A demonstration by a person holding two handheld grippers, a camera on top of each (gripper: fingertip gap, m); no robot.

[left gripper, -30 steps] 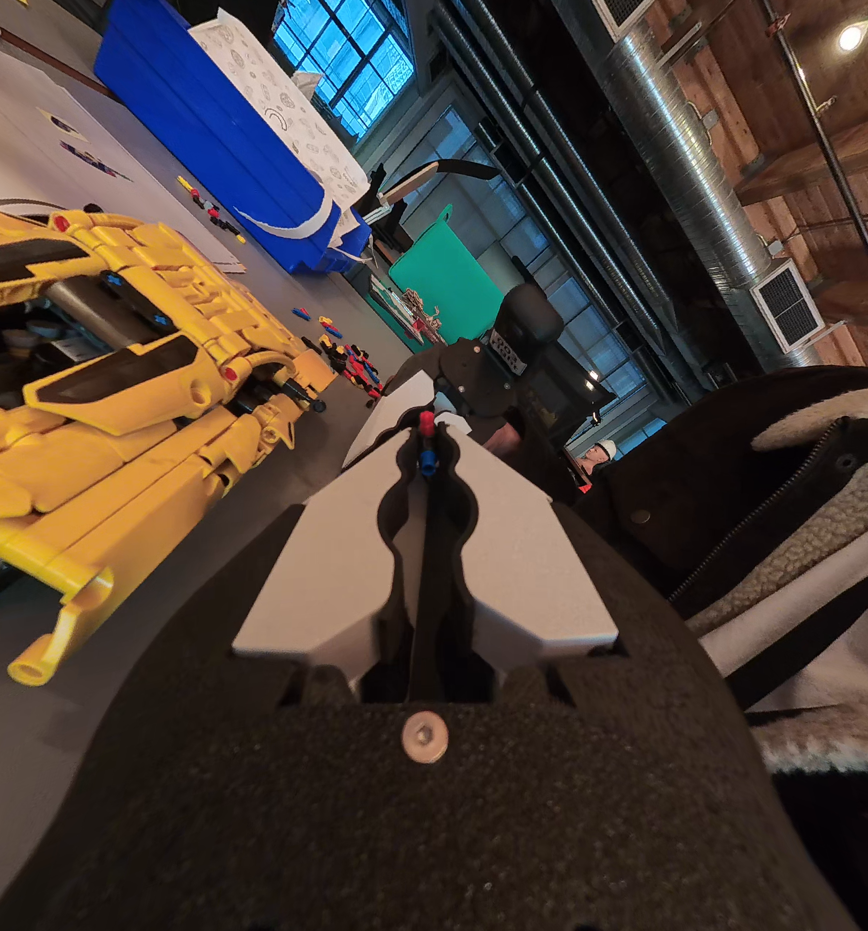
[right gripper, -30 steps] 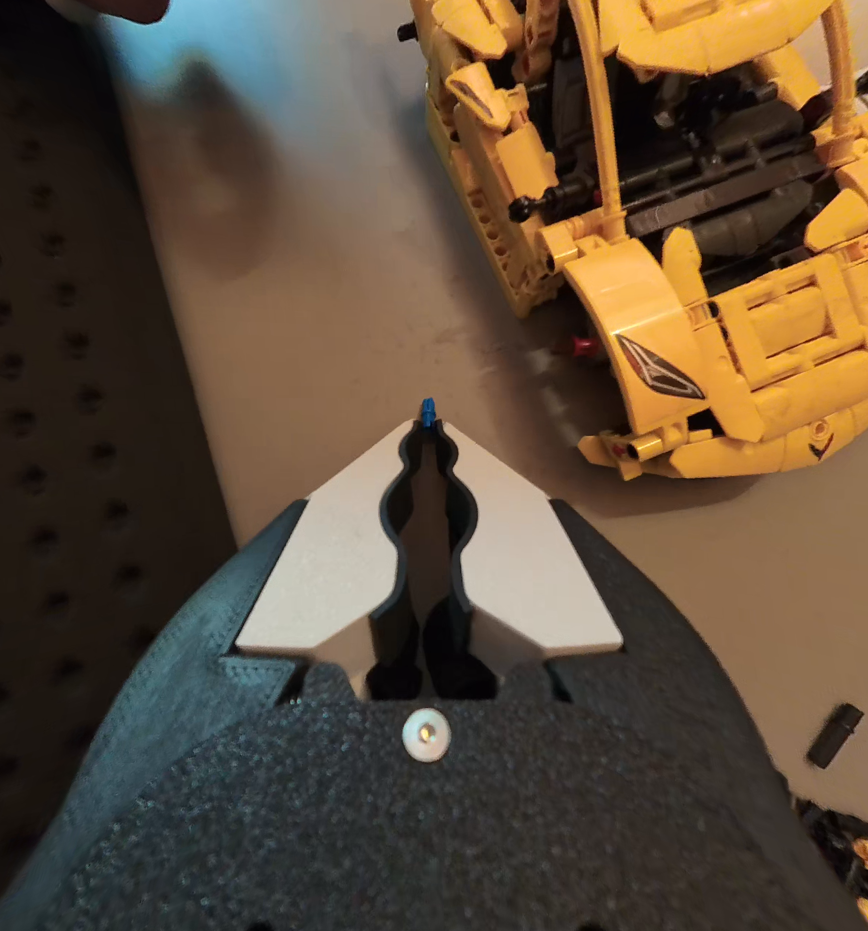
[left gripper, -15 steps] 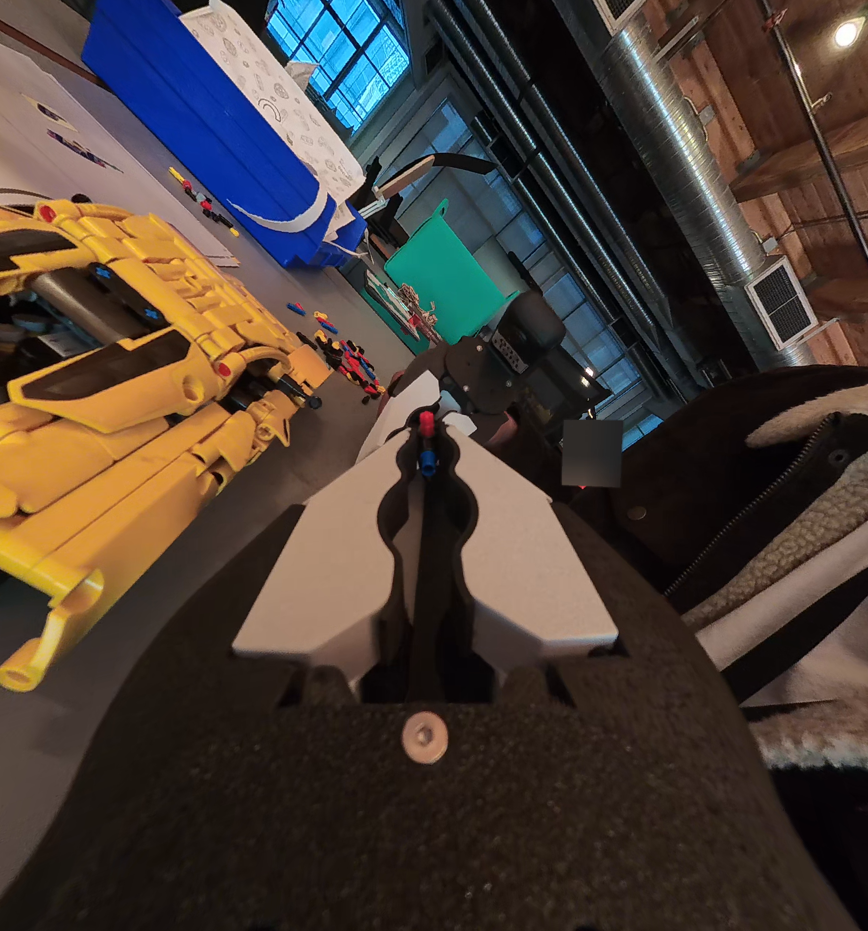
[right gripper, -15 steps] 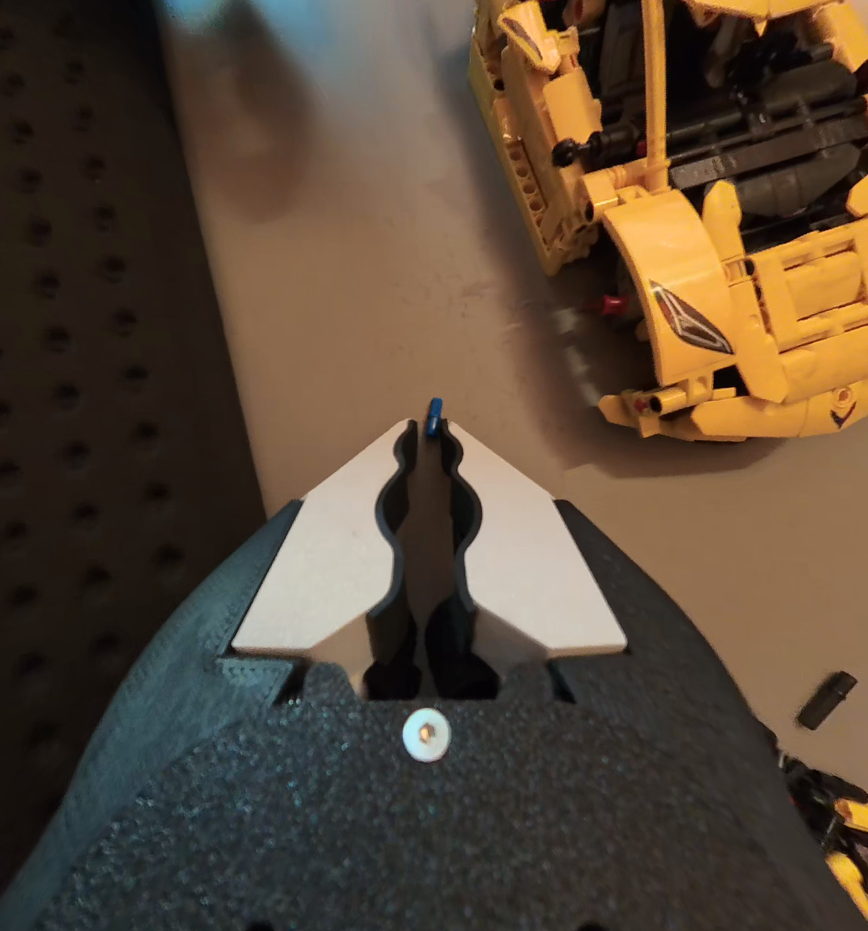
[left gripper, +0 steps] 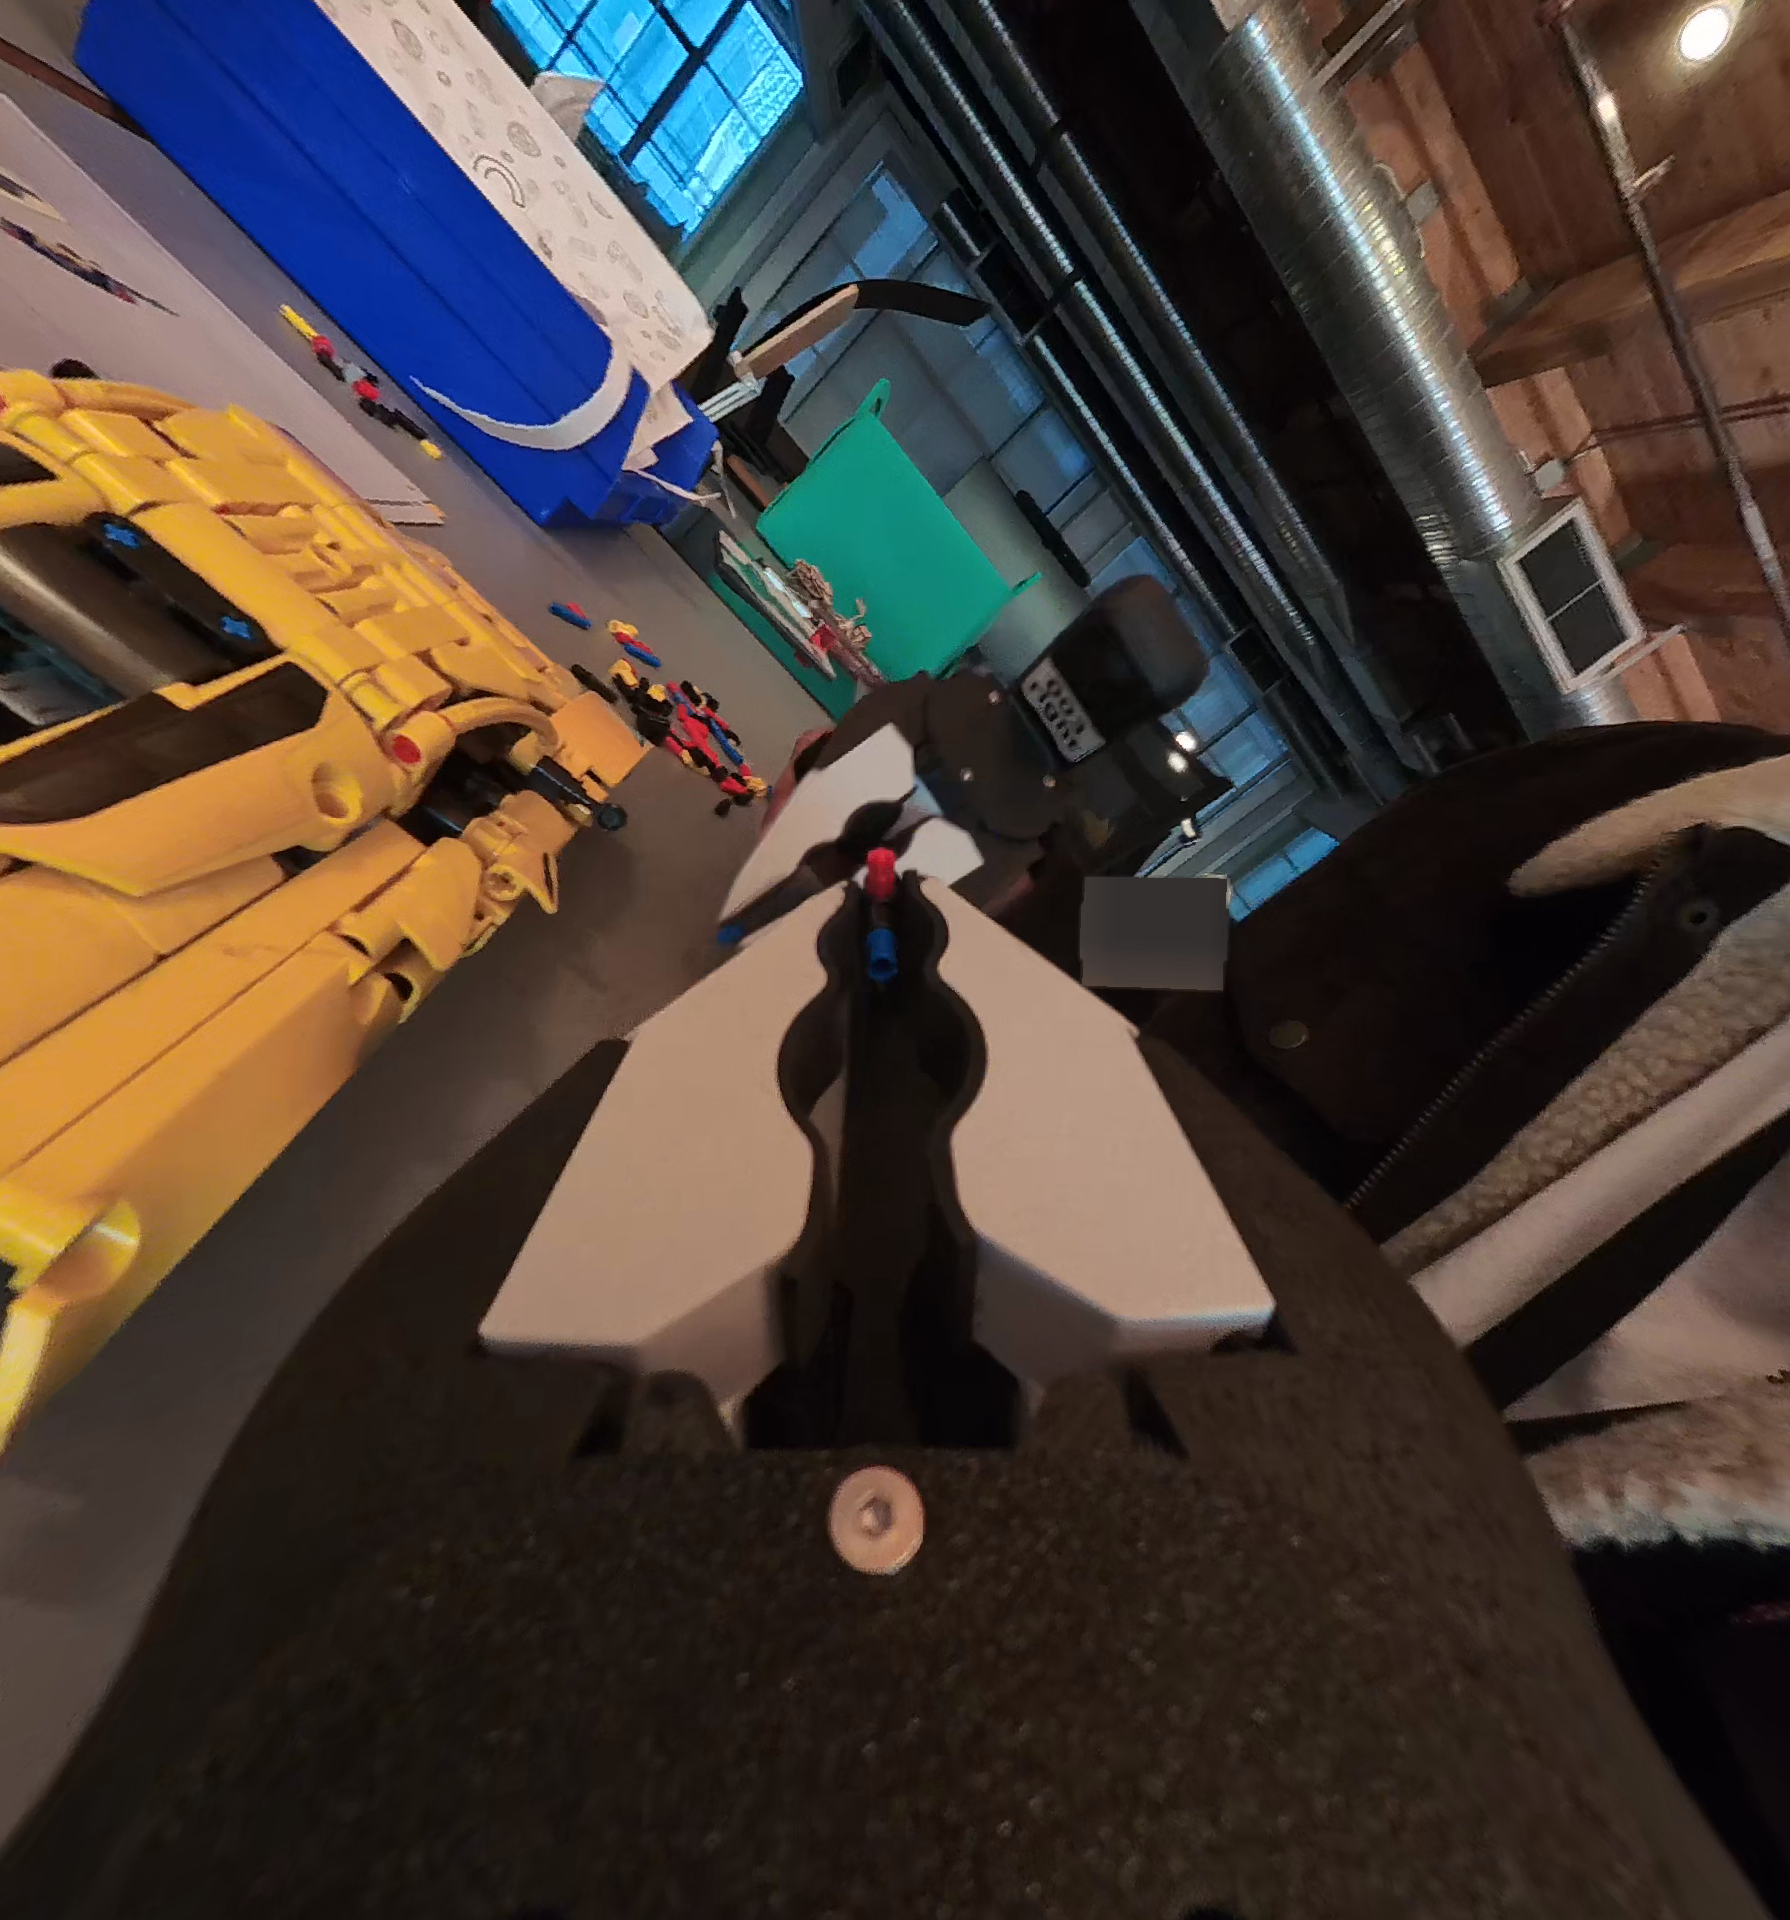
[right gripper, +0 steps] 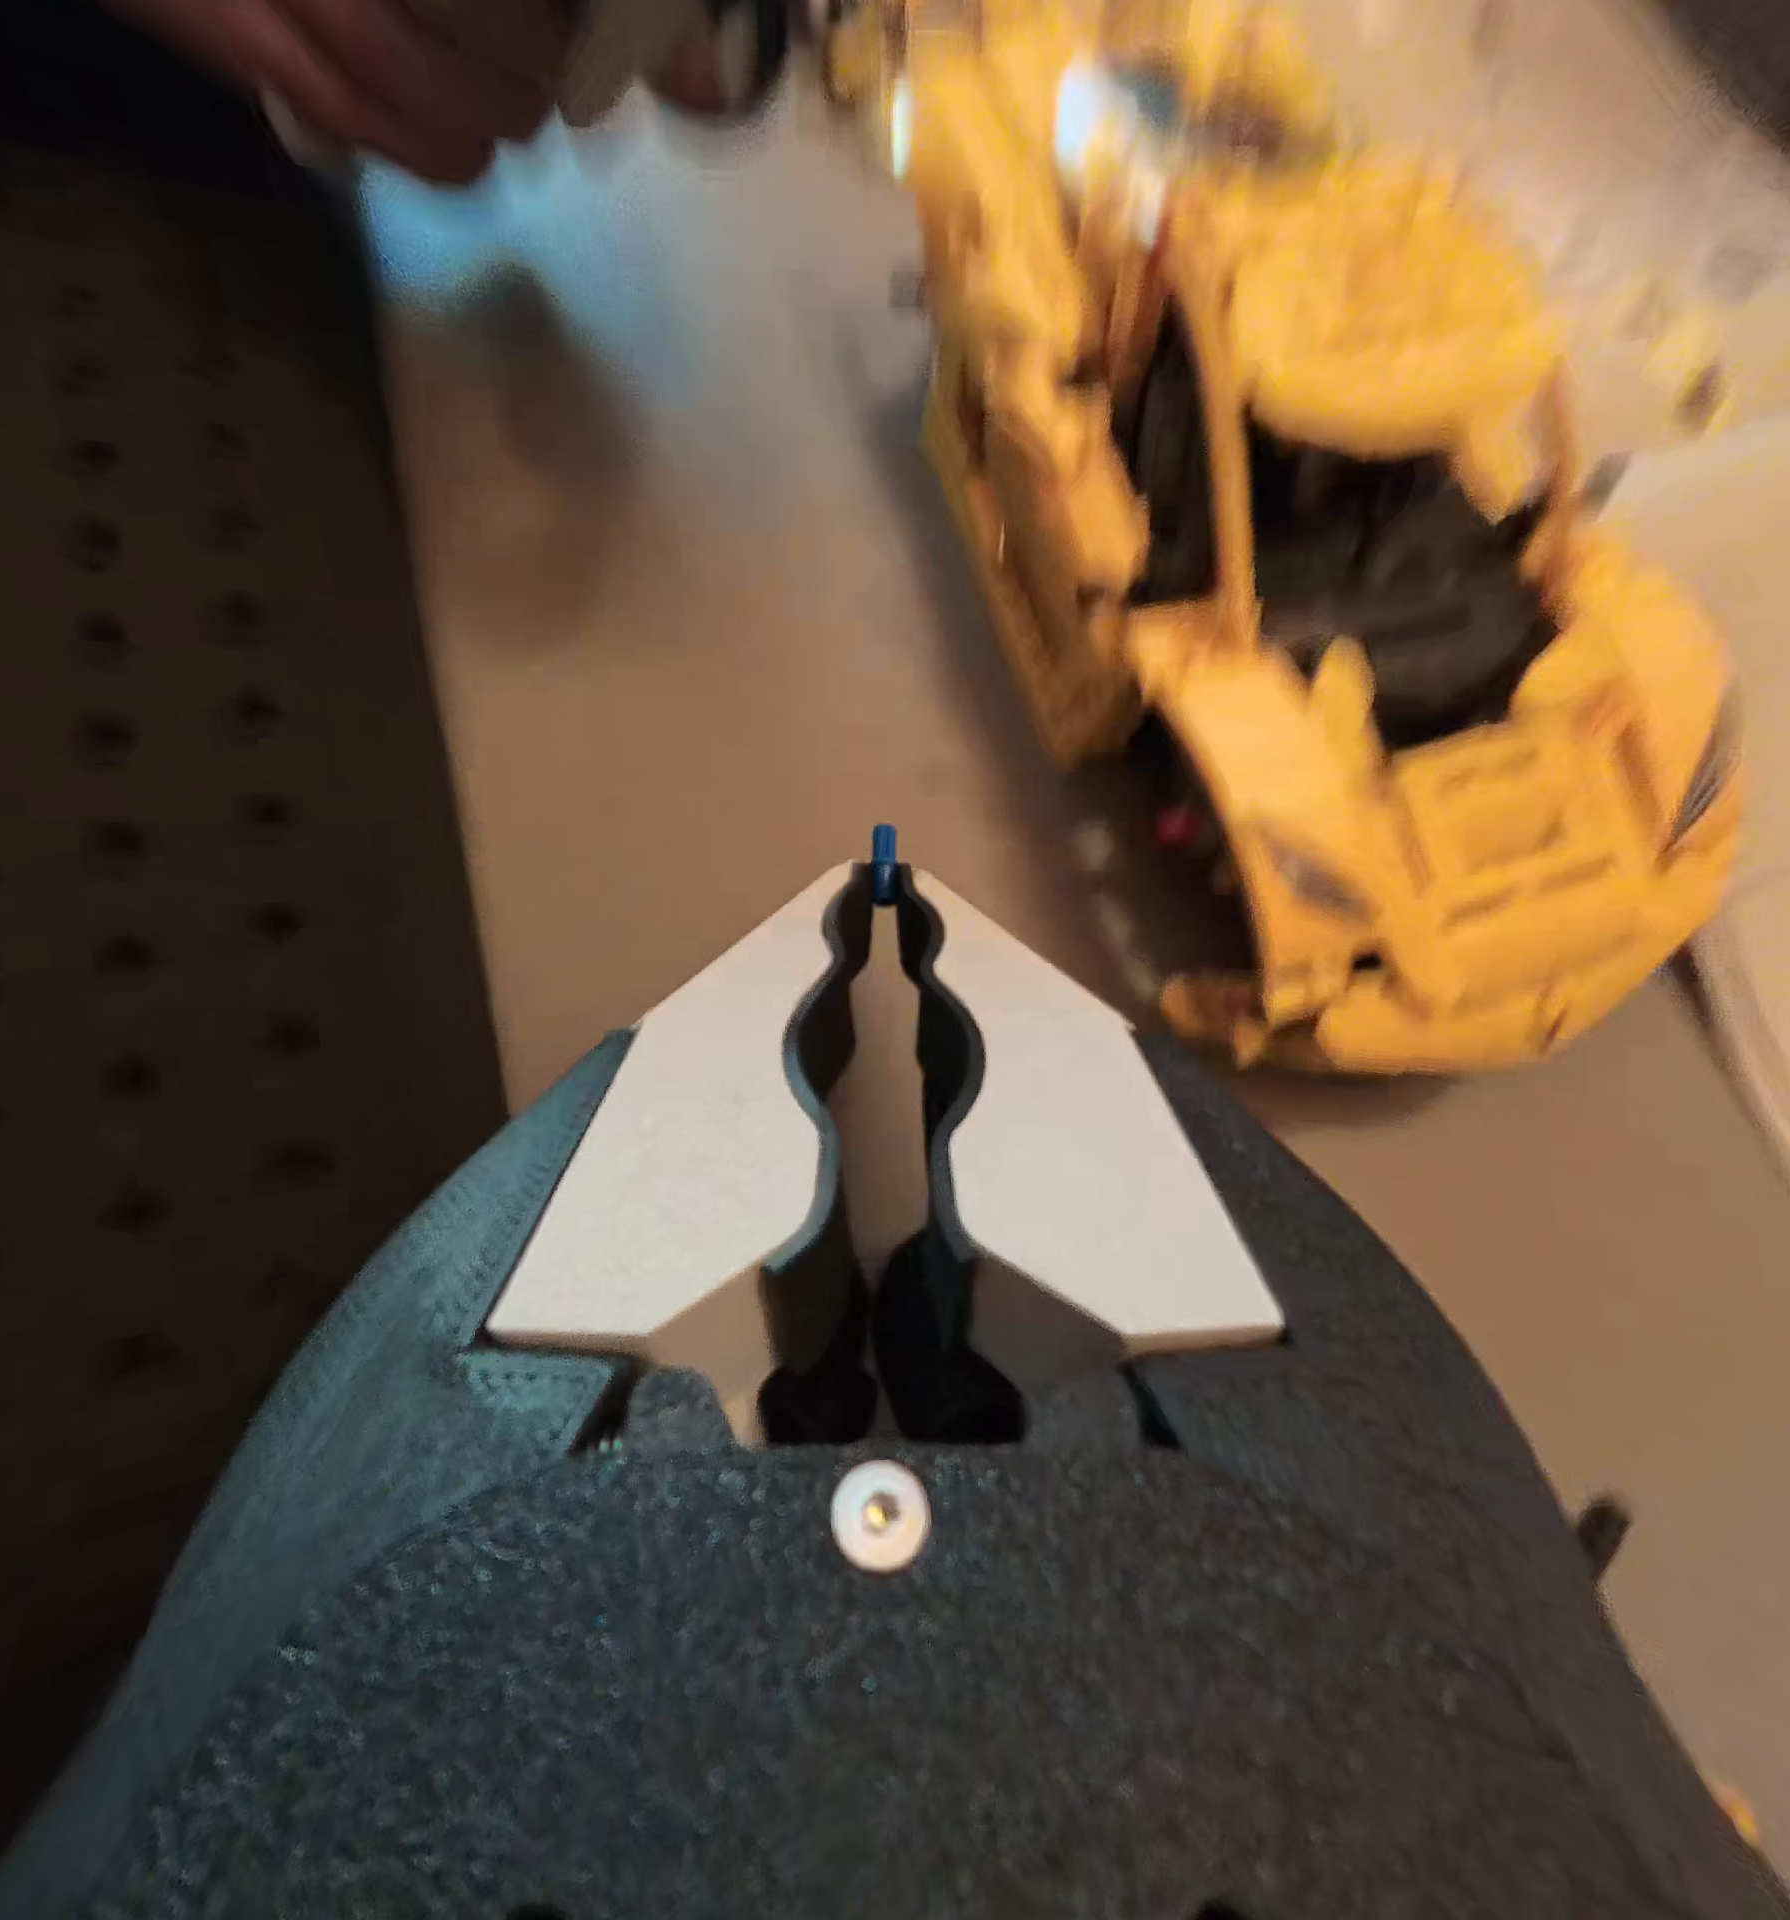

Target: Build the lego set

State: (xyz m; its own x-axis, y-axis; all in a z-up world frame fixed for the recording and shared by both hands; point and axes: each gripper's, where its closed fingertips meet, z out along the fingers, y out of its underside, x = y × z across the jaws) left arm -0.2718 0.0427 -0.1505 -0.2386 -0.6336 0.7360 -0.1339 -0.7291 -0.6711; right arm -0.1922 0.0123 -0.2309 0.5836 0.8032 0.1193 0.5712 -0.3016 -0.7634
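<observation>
grey tabletop point(left gripper: 517, 997) is seen under both grippers. the left gripper point(left gripper: 880, 894) is clenched on a red-and-blue pin point(left gripper: 879, 914); the right gripper point(right gripper: 883, 878) is clenched on a blue pin point(right gripper: 883, 857). the yellow lego car point(right gripper: 1390, 675) is blurred at 2 o'clock, apart.

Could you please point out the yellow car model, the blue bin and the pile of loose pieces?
yellow car model point(left gripper: 195, 821): left wrist view, side panel.
blue bin point(left gripper: 351, 208): left wrist view, side wall.
pile of loose pieces point(left gripper: 688, 722): left wrist view, middle.
</observation>
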